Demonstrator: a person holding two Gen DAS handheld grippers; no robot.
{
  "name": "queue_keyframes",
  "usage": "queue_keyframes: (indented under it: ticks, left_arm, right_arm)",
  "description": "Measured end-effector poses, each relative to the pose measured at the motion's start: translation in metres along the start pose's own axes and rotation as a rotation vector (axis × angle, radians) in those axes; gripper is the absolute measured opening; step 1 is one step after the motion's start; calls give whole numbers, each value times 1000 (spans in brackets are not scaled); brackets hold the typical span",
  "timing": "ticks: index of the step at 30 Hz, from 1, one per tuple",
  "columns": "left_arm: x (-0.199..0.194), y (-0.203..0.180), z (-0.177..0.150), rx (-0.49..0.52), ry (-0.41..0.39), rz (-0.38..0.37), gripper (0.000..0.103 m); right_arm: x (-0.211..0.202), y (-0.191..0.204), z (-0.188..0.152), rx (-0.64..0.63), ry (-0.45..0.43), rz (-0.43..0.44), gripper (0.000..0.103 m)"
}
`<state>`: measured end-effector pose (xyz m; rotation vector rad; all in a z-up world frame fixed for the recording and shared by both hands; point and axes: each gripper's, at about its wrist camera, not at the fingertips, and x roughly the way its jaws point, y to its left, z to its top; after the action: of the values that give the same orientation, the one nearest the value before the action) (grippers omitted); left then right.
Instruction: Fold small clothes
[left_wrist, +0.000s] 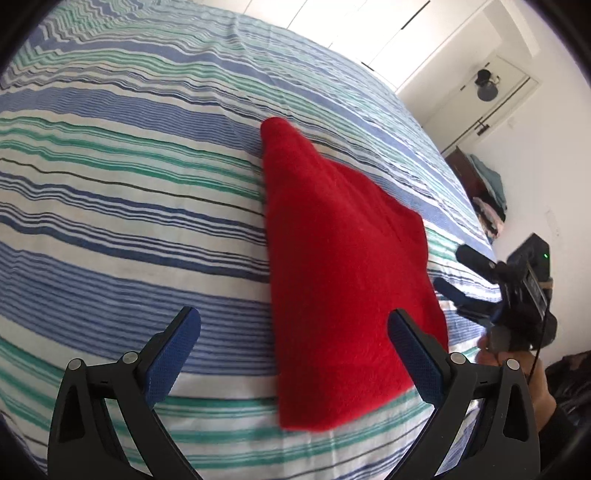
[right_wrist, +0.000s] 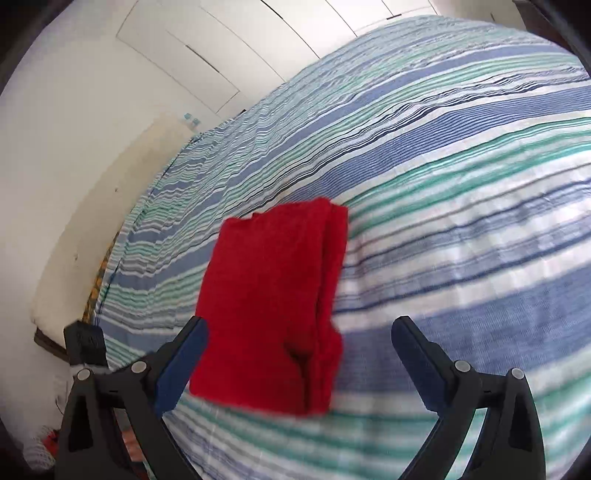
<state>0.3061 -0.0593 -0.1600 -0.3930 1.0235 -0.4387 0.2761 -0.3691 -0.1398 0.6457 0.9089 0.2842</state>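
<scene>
A folded red cloth (left_wrist: 343, 273) lies flat on the striped bed sheet (left_wrist: 129, 184). In the right wrist view the cloth (right_wrist: 269, 302) shows layered folds along its right side. My left gripper (left_wrist: 295, 332) is open and empty, hovering over the cloth's near end, with the right finger above the cloth. My right gripper (right_wrist: 301, 341) is open and empty, just above the cloth's near edge. The right gripper also shows in the left wrist view (left_wrist: 461, 273), open, at the cloth's right side.
The striped sheet (right_wrist: 461, 184) covers the whole bed. A white wall and wardrobe doors (right_wrist: 184, 55) stand behind it. A shelf with clothes (left_wrist: 484, 192) stands at the far right beside the bed. A dark object (right_wrist: 85, 339) sits at the bed's left edge.
</scene>
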Motion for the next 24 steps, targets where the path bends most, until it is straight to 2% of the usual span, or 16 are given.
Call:
queue_keyframes:
  ticks: [3,6,8,9,10,11,12,13,17,21,24]
  left_arm:
    - [25,-4,3,-2,53,28,101]
    - [37,2,0,-17,68,43,101]
    - [37,3,0,-38,55,20,101]
    - [37,1,1,-40,56,-1,97]
    - [38,0,1,-35,66,-35,65]
    - [40,-1,2,-29,91,-79,42]
    - [40,-2,3,-27,111,-84,36]
    - [36,-5,5,-15,98,-78,31]
    - [-2,-17,12,39,45,-86,28]
    - [-49,-31,25,91,-26,-102,28]
    - [-74,-38,36,113,-48,-112,29]
  right_arm:
    - [51,-12,26,90,77,58,98]
    - [81,-10,36,111,81,63,98]
    - [93,-4,39,105,87,71,90]
    - [99,-2,40,102,111,85,62]
    - [107,-2,39,101,151,78,31]
    - [111,0,38,90,167,63,28]
    - [108,4,35,51,153,46,26]
    - [104,12,36,4,135,29,25]
    - [80,48,40,-131,79,16,23]
    - [45,95,47,-265,12,65,23]
    - [20,119,54,-306,-30,117,23]
